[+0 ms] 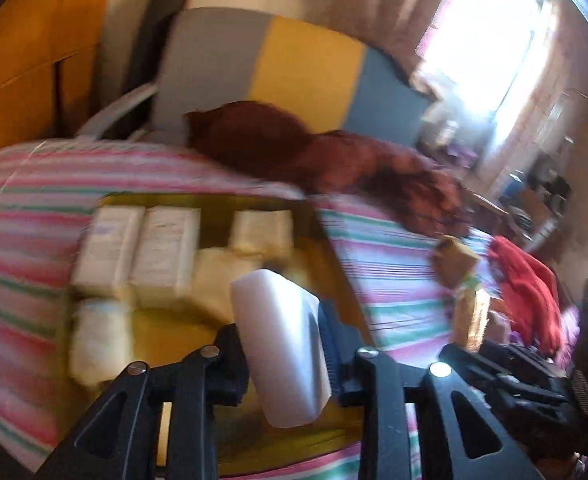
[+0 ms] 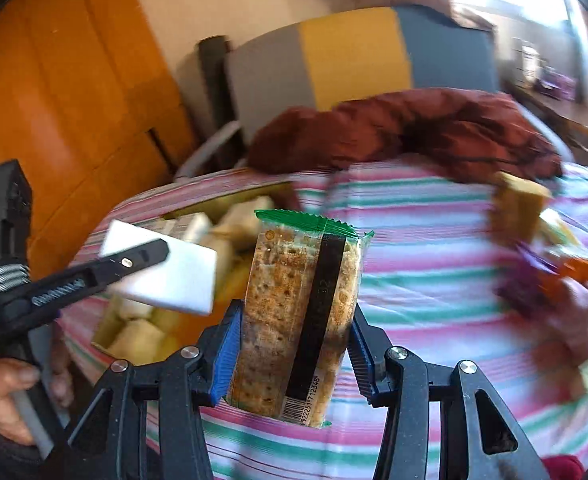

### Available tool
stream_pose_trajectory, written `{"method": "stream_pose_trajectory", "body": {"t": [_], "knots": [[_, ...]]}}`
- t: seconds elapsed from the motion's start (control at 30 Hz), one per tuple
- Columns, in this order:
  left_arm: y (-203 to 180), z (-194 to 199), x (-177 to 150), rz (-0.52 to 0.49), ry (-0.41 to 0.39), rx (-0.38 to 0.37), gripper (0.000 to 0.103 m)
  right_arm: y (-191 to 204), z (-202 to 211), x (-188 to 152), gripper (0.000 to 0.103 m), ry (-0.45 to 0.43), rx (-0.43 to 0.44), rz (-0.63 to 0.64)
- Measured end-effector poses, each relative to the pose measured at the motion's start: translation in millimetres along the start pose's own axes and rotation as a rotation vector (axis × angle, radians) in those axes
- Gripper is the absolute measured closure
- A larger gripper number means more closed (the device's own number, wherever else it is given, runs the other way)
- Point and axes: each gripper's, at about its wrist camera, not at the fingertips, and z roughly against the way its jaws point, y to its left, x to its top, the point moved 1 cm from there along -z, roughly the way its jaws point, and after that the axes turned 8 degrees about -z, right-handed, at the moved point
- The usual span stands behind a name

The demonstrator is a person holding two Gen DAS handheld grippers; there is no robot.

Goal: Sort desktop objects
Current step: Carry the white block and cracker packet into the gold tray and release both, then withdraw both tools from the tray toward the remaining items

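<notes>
We've got both tongs loaded here. The left gripper (image 1: 284, 344) is clamped on a white block (image 1: 280, 344), pinched across its sides between the jaws, and we're holding it just above the near edge of the yellow tray (image 1: 166, 328). From the right wrist view, the same block (image 2: 162, 270) sticks out past the left fingers (image 2: 134, 258), over the tray (image 2: 198, 208).

On our right, the right gripper (image 2: 292, 344) is squeezing a cracker pack (image 2: 297, 320) upright between its blue pads (image 2: 226, 348), green seal on top, barcode at the bottom, held over the striped cloth (image 2: 433, 292).

Beyond the left tongs, the tray holds pale wrapped packets (image 1: 138, 248), side by side and packed close. They're blurred, so we can't say what they are.

Right of our right tongs, a tan block (image 2: 513, 208) and some purple and orange wrappers (image 2: 549, 276) lie on the cloth. Farther back, a dark red garment (image 2: 413, 128) lies across the cloth's far edge.
</notes>
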Motion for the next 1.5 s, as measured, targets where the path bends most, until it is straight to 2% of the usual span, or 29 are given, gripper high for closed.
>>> {"method": "stream_pose_trajectory", "body": {"t": [0.07,0.13,0.2,0.33,0.47,0.63,0.77,1.07,1.5], "knots": [[25,5,-6,0.078,-0.006,0.045,0.055,22,-14,4,0.051,0.022,0.051,0.009],[48,10,-13,0.142,-0.007,0.069,0.052,42,-25,5,0.048,0.042,0.113,0.023],[66,16,-19,0.194,-0.011,0.115,0.051,60,-37,6,0.024,0.062,0.173,0.030],[91,30,-31,0.244,-0.031,0.154,0.051,81,-55,1,0.023,0.098,0.204,0.047],[97,34,-37,0.257,-0.031,0.157,0.050,81,-61,-11,0.023,0.136,0.184,0.058],[80,30,-35,0.202,-0.011,0.160,0.049,69,-59,-21,0.023,0.154,0.137,0.053],[61,28,-33,0.129,0.003,0.176,0.047,63,-51,-26,0.021,0.129,0.092,0.072],[24,29,-35,-0.034,0.007,0.255,0.046,58,-41,-32,0.019,0.088,0.011,0.132],[7,24,-39,-0.109,0.034,0.266,0.046,38,-27,-36,0.013,0.046,-0.065,0.140]]}}
